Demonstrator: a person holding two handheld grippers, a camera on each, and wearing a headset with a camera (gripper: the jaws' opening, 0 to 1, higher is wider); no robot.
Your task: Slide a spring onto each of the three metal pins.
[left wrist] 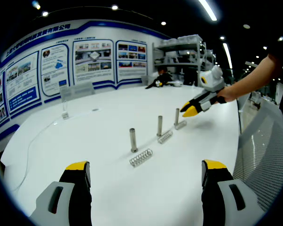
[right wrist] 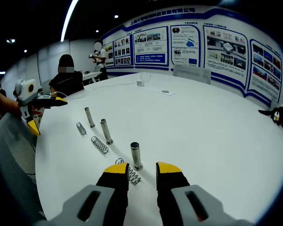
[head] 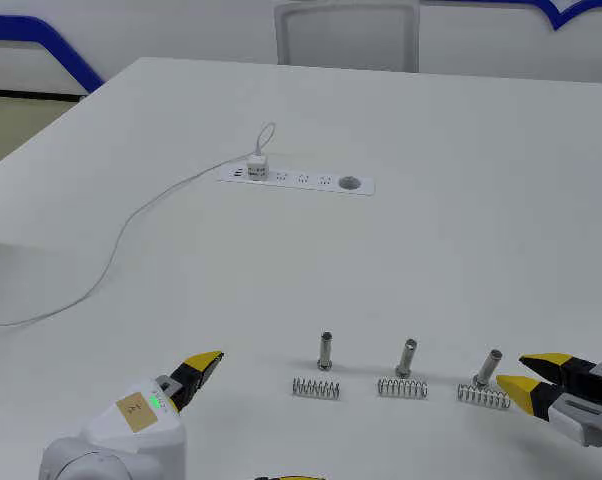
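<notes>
Currently three metal pins stand upright in a row across the lower centre of the head view on the white table (head: 461, 130): the left pin (head: 326, 350), the middle pin (head: 407, 356) and the right pin (head: 490, 367). Just below each in the frame a spring lies flat on the table near its base: the left spring (head: 316, 388), the middle spring (head: 402, 388) and the right spring (head: 483, 397); none is on a pin. The right gripper (head: 516, 371) reaches in from the lower right edge, its yellow tips at the right-hand end of the right spring and near the right pin. In the right gripper view its jaws stand with a narrow gap between them, gripping nothing; the nearest pin rises just above that gap and the spring beside it runs partly behind the left-hand jaw tip. The left gripper (head: 199, 372) sits at the lower left of the head view, well apart from the left pin. In the left gripper view its jaws are spread wide with nothing between them, and the row of pins recedes toward the upper right of the frame. Toward the upper centre of the head view a white power strip (head: 311, 181) lies on the table with a charger (head: 258, 167) plugged in, and a cable (head: 131, 222) curves off to the left edge
</notes>
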